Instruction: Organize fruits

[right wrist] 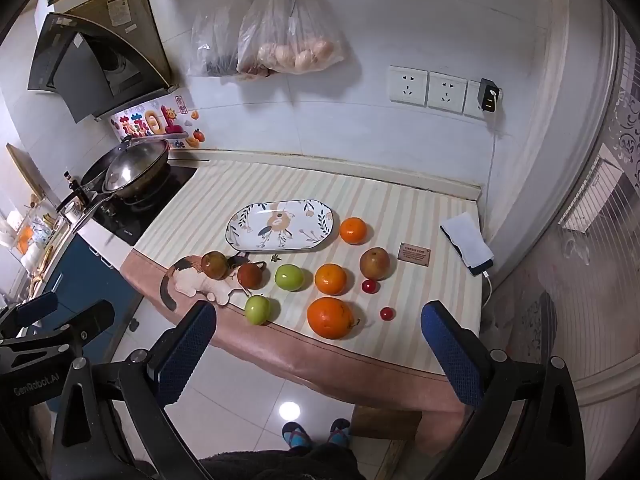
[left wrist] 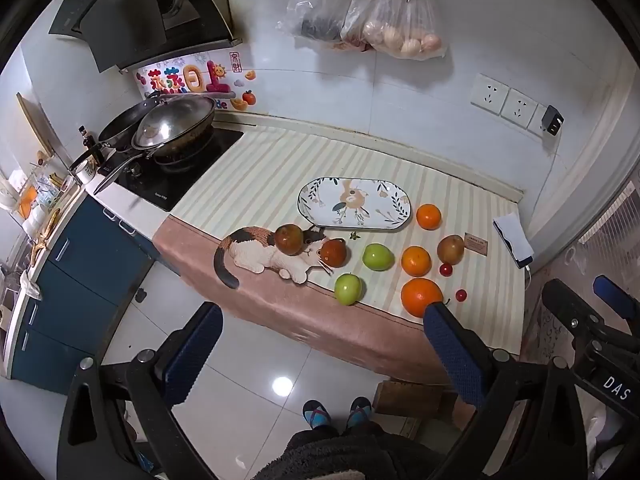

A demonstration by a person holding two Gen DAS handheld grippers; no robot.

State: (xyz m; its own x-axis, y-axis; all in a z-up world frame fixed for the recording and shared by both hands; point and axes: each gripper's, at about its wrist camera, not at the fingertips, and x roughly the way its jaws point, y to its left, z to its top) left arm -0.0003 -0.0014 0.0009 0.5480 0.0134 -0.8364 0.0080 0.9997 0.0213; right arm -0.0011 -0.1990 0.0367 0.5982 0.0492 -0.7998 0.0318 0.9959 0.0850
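Observation:
An empty oval flowered plate [left wrist: 354,203] [right wrist: 280,225] lies on the striped table mat. In front of it lie loose fruits: three oranges, the largest [left wrist: 420,295] [right wrist: 330,317] nearest me, two green apples [left wrist: 348,289] [right wrist: 289,277], three reddish-brown fruits [left wrist: 289,239] [right wrist: 374,263], and two small red tomatoes [left wrist: 461,295] [right wrist: 386,313]. My left gripper [left wrist: 322,320] is open and empty, back from the table's front edge. My right gripper [right wrist: 318,318] is open and empty, also short of the edge, facing the big orange.
A cat picture [left wrist: 264,254] is printed on the mat's front left. A phone on a cable [right wrist: 468,243] lies at the right edge. A stove with woks [left wrist: 172,124] stands to the left. Bags [right wrist: 288,40] hang on the wall. The person's feet [right wrist: 316,432] are below.

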